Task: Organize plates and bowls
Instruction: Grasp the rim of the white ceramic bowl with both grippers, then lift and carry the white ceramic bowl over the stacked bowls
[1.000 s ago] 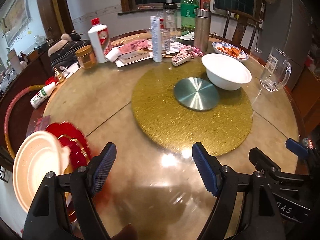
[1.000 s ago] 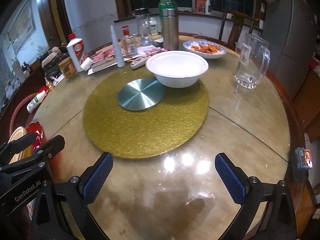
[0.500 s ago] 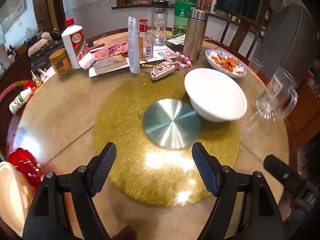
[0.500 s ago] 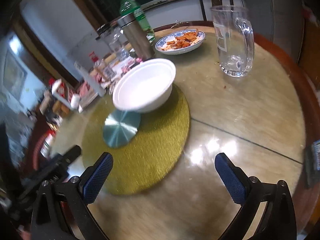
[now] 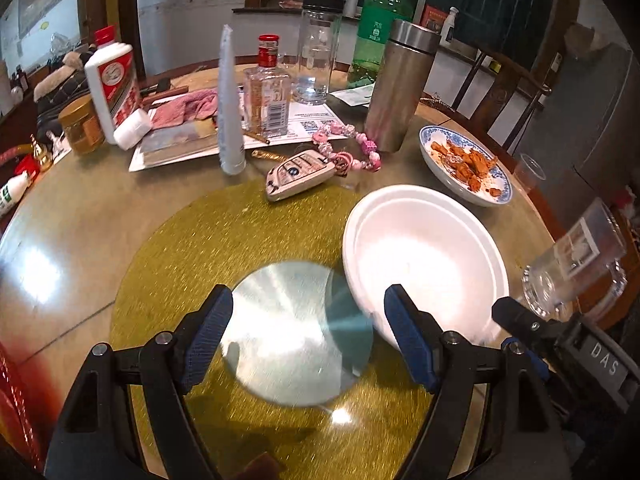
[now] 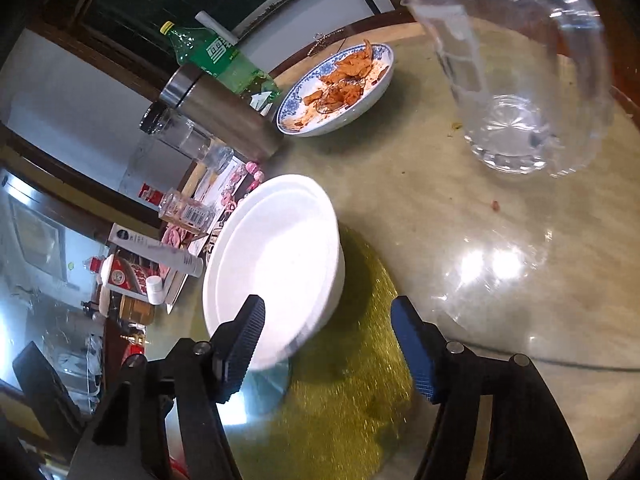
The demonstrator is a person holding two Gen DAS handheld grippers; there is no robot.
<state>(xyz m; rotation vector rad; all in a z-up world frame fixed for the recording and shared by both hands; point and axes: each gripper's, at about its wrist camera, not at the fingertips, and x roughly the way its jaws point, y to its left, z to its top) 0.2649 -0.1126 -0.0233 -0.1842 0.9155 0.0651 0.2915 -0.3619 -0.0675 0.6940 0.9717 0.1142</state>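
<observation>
A large white bowl (image 5: 424, 256) stands on the gold turntable mat (image 5: 168, 248), right of its silver centre disc (image 5: 296, 332). It also shows in the right wrist view (image 6: 276, 256). A blue-rimmed plate with orange food (image 5: 464, 164) sits behind it, seen too in the right wrist view (image 6: 336, 88). My left gripper (image 5: 308, 336) is open and empty over the silver disc, its right finger close to the bowl's near rim. My right gripper (image 6: 328, 352) is open, tilted, with its jaws on either side of the bowl's near edge, apart from it.
A glass mug (image 6: 516, 80) stands right of the bowl. Behind the mat are a steel flask (image 5: 400, 84), a green bottle (image 5: 380, 20), a clear jar (image 5: 318, 48), liquor bottles, a white tube (image 5: 230, 100), a key fob (image 5: 300, 176) and pink beads.
Both grippers have moved forward over the table toward the white bowl. The right gripper has tilted and now straddles the bowl's near edge. Both stay open.
</observation>
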